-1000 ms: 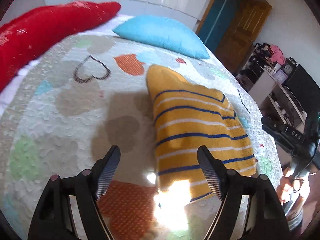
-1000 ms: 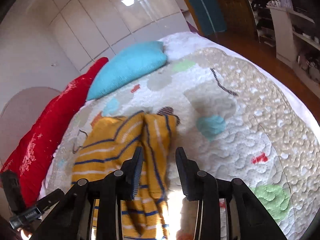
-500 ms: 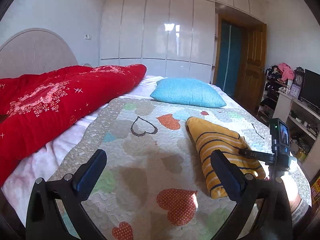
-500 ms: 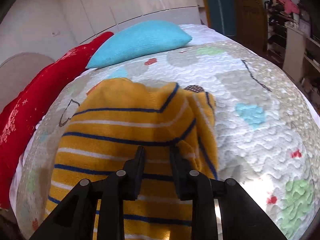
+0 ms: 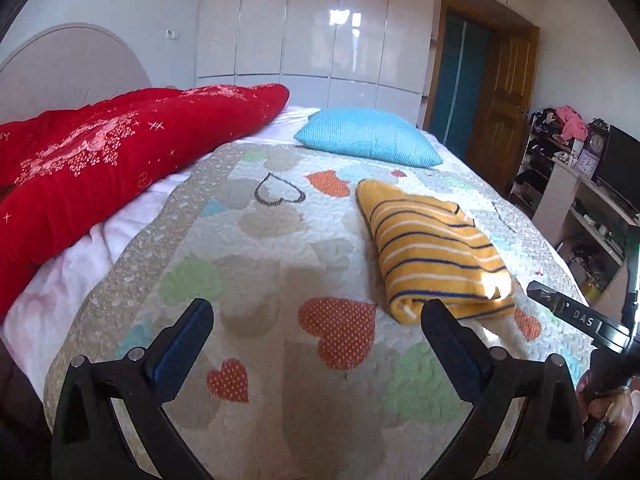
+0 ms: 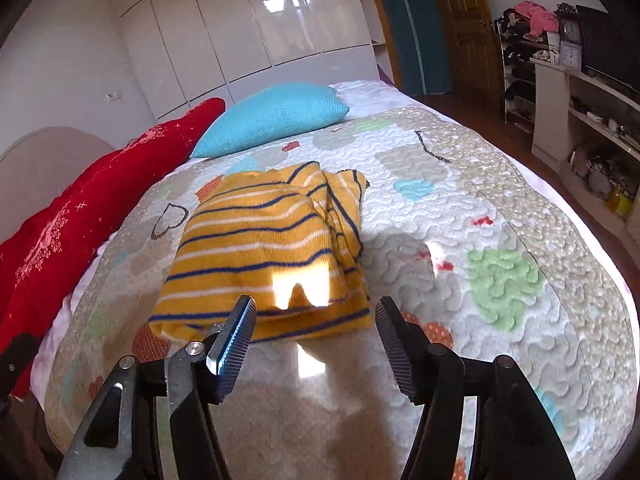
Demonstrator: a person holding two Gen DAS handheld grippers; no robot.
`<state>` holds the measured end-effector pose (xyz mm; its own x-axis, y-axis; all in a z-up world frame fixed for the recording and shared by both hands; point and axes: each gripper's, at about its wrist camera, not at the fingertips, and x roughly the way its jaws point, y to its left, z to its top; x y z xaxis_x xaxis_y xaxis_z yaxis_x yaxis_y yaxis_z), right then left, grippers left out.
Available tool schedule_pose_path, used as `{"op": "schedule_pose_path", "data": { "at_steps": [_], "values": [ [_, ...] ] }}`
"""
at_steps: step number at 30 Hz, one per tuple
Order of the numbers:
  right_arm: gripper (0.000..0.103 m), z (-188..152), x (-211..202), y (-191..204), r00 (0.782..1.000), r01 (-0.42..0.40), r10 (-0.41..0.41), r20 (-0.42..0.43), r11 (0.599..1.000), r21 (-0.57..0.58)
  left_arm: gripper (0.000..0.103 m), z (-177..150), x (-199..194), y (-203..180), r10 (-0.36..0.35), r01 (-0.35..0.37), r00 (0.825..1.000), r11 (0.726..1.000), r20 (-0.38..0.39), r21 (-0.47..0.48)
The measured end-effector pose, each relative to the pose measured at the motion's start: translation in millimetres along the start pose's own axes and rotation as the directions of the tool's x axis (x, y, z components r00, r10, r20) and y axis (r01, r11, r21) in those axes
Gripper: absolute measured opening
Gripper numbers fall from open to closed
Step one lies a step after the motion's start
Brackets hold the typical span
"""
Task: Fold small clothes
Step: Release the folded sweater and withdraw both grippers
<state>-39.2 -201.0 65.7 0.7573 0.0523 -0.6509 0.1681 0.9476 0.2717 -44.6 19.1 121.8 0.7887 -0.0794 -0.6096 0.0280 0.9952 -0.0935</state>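
Observation:
A yellow garment with blue and white stripes (image 5: 432, 248) lies folded into a compact bundle on the heart-patterned quilt (image 5: 256, 264). In the right wrist view it (image 6: 260, 248) lies just beyond my fingertips. My left gripper (image 5: 316, 320) is open and empty, held above the quilt, with the garment ahead to its right. My right gripper (image 6: 316, 316) is open and empty, held just short of the garment's near edge, apart from it. The right gripper's body shows at the right edge of the left wrist view (image 5: 576, 316).
A blue pillow (image 5: 368, 136) and a red blanket (image 5: 100, 160) lie at the far and left sides of the bed. White wardrobe doors (image 5: 312, 28) stand behind. Shelves and a TV (image 5: 624, 168) stand to the right of the bed, past a wooden door (image 5: 500, 92).
Both grippers have pulled back and up from the garment. The right gripper, nearly shut over the cloth half a second ago, has opened and let it lie folded.

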Motion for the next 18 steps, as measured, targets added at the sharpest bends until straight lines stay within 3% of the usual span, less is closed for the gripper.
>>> {"op": "schedule_pose_path", "data": {
  "at_steps": [8, 13, 18],
  "values": [
    [0.073, -31.9, -17.0, 4.0, 1.0, -0.003, 0.003, -0.025, 1.0, 0.0, 0.103, -25.4, -8.9, -22.0, 0.024, -0.021, 0.999, 0.998, -0.045, 0.063],
    [0.076, -37.9, -12.2, -0.8, 0.999, 0.023, -0.023, -0.035, 1.0, 0.011, 0.103, -36.5, 13.2, -25.4, 0.017, -0.01, 0.989, 0.999, -0.146, 0.051],
    [0.076, -48.8, -3.7, -7.2, 0.996, 0.056, -0.055, -0.067, 0.998, 0.014, 0.103, -49.3, 27.6, -27.9, 0.049, -0.034, 0.979, 0.996, -0.198, 0.078]
  ]
}}
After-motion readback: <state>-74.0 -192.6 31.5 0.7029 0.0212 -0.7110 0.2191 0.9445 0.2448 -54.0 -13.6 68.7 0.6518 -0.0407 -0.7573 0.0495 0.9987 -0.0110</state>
